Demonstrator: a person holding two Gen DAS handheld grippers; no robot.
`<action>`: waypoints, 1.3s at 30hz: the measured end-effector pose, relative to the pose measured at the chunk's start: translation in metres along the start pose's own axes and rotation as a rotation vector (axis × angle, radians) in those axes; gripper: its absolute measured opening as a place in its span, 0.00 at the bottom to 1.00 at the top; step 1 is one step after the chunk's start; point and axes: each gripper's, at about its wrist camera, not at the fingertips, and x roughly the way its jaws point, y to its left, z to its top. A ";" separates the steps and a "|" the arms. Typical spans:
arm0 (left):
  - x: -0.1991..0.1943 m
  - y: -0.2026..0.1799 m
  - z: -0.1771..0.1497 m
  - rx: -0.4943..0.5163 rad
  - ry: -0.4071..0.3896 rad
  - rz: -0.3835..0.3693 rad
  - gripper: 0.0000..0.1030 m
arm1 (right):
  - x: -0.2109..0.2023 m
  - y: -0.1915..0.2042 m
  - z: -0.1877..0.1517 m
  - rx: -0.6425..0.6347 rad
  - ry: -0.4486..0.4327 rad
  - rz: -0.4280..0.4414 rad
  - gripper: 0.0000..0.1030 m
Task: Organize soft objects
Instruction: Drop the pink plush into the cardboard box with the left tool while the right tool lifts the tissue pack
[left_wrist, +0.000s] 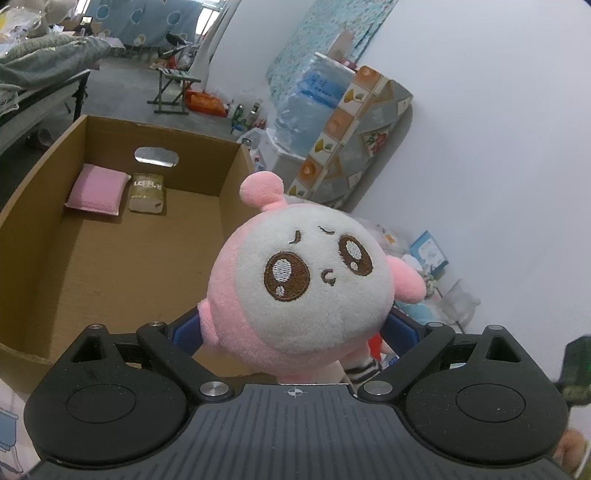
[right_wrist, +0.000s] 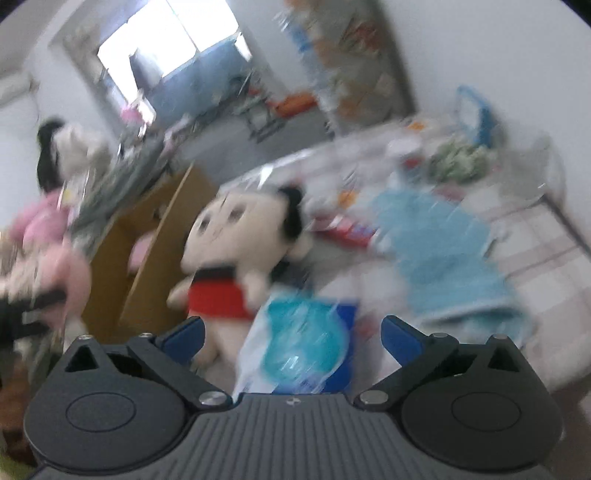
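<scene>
Left claw (left_wrist: 293, 328) pinching pink-and-white plush (left_wrist: 299, 280) low on body, head above fingers, beside open cardboard box (left_wrist: 229, 173). Box holds pink cushion (left_wrist: 96, 189), wrapped pack (left_wrist: 147, 192).

Right claw (right_wrist: 291, 334) spread, nothing pinched; blue packet (right_wrist: 303, 350) lies between fingers; view blurred. Red-shirted doll (right_wrist: 236, 254) ahead, beside box.

Risks: top-heavy plush may pivot or slip from low grip, landing outside box; fast-moving right claw may close off-target or knock doll.

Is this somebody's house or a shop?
Probably a room in a home, used partly for storage. A mattress leans on the wall, a folding stool stands on the bare floor, and a cardboard box is being filled with soft things.
</scene>
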 end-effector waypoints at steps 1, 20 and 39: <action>-0.001 0.001 0.000 -0.001 -0.001 0.000 0.93 | -0.001 0.012 -0.005 -0.033 0.016 0.004 0.71; 0.043 0.036 0.081 -0.021 0.087 0.133 0.93 | 0.083 0.052 -0.050 -0.209 0.168 -0.156 0.59; 0.245 0.130 0.161 -0.325 0.263 0.271 0.95 | 0.068 0.014 -0.043 -0.011 0.072 0.010 0.59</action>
